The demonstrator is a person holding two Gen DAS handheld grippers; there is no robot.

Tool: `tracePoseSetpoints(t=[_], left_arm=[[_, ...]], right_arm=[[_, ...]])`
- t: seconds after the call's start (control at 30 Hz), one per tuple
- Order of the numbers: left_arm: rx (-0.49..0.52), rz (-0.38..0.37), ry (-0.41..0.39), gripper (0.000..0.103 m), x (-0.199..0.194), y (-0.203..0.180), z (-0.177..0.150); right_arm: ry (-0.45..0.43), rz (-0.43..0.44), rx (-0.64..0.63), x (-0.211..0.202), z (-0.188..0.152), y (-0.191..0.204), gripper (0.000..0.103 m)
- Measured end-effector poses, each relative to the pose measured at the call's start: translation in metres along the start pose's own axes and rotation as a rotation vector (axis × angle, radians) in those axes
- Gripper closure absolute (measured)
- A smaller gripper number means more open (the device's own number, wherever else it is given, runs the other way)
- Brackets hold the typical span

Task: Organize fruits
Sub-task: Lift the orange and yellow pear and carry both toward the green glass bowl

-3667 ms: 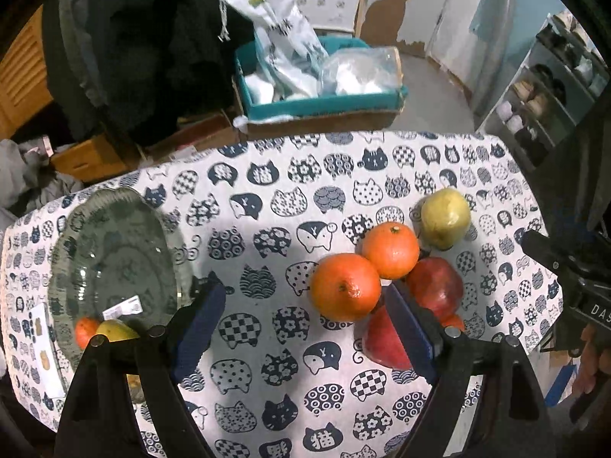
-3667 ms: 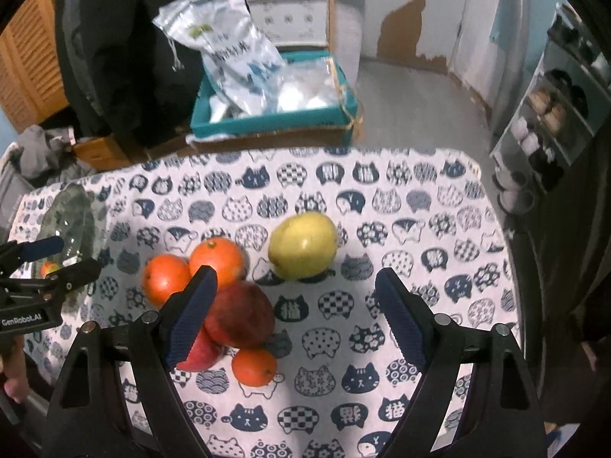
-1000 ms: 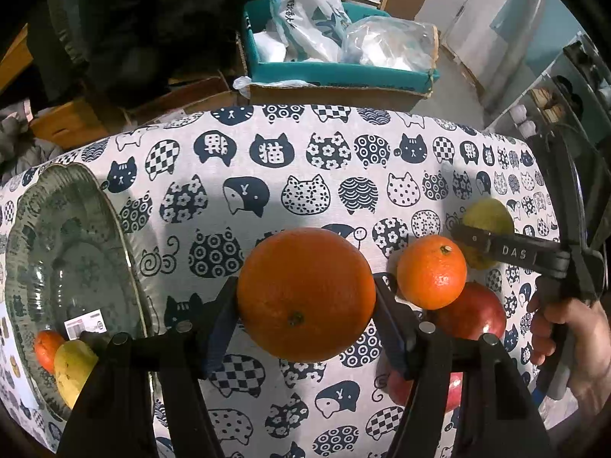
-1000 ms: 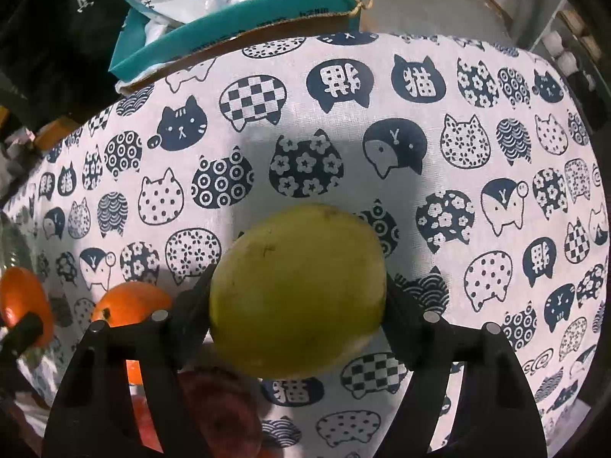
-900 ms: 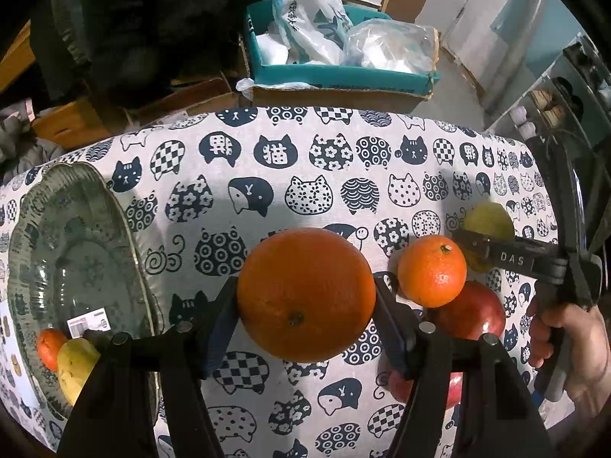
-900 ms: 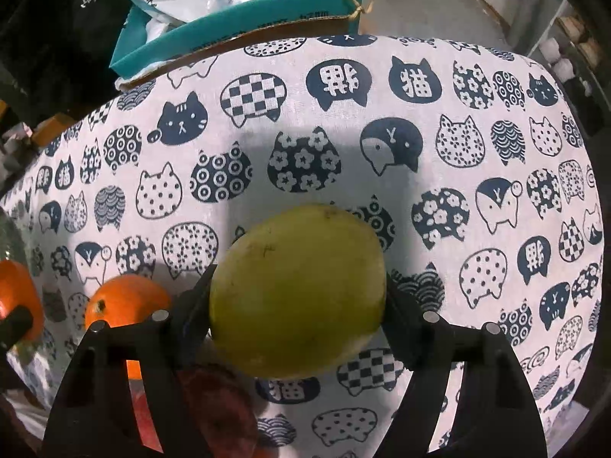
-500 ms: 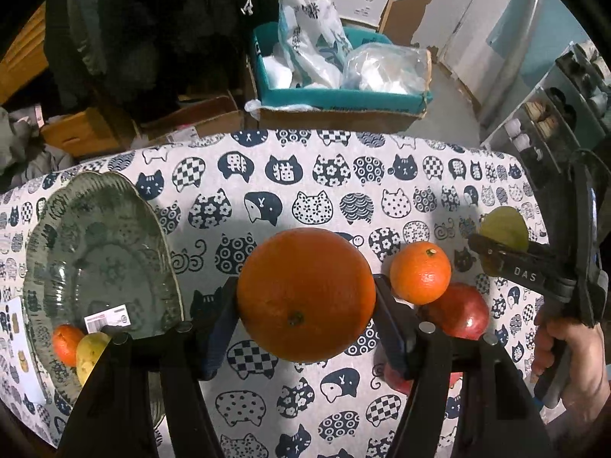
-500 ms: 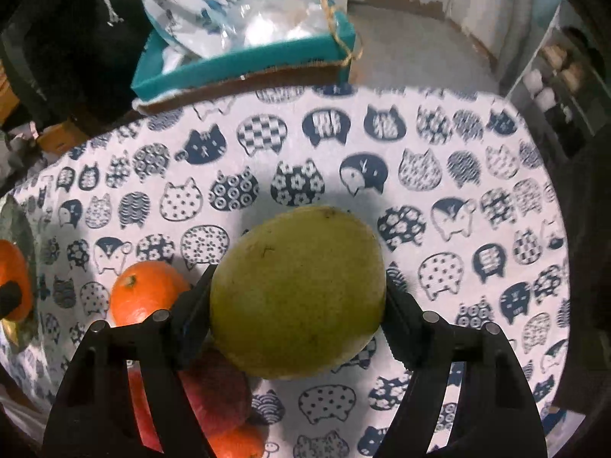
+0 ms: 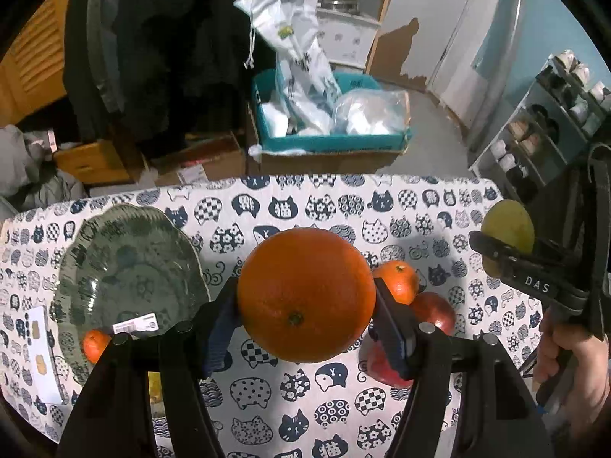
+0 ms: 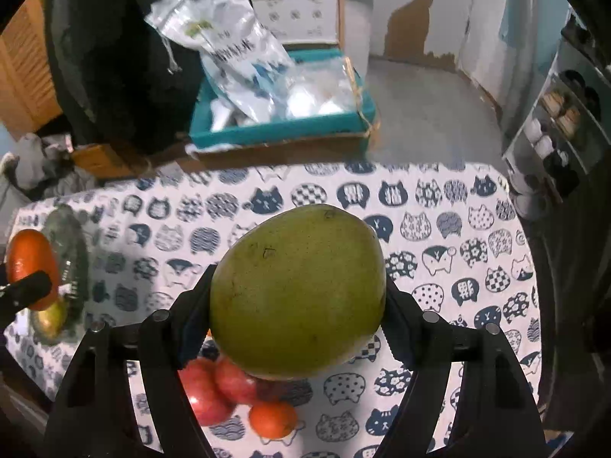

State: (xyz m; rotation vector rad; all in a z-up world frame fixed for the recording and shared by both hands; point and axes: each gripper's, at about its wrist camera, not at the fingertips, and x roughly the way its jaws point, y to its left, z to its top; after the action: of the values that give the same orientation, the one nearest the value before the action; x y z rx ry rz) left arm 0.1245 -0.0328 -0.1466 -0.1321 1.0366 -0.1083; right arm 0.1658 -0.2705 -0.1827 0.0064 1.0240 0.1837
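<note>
The left gripper [image 9: 305, 313] is clamping a large round orange [image 9: 305, 294], held clear above the cat-print tablecloth [image 9: 305, 206]. The right gripper [image 10: 298, 305] is squeezing a big yellow-green oval fruit [image 10: 298, 290] the same way. A scalloped grey-green glass plate [image 9: 126, 263] is sitting at nine o'clock, holding a small orange fruit [image 9: 93, 343]. Red apples [image 10: 217, 385] are lying at six o'clock beneath the right gripper.
</note>
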Motion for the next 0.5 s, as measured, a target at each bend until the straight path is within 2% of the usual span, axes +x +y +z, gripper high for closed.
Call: tracePoseSetpoints(t=[0.5], left_arm=[[-0.010,-0.015,-0.142,0.035,-0.068,0.009,0.001]], right_arm=[[-0.167,0.059,-0.036,-0.077,0.009,0.022,0.026]])
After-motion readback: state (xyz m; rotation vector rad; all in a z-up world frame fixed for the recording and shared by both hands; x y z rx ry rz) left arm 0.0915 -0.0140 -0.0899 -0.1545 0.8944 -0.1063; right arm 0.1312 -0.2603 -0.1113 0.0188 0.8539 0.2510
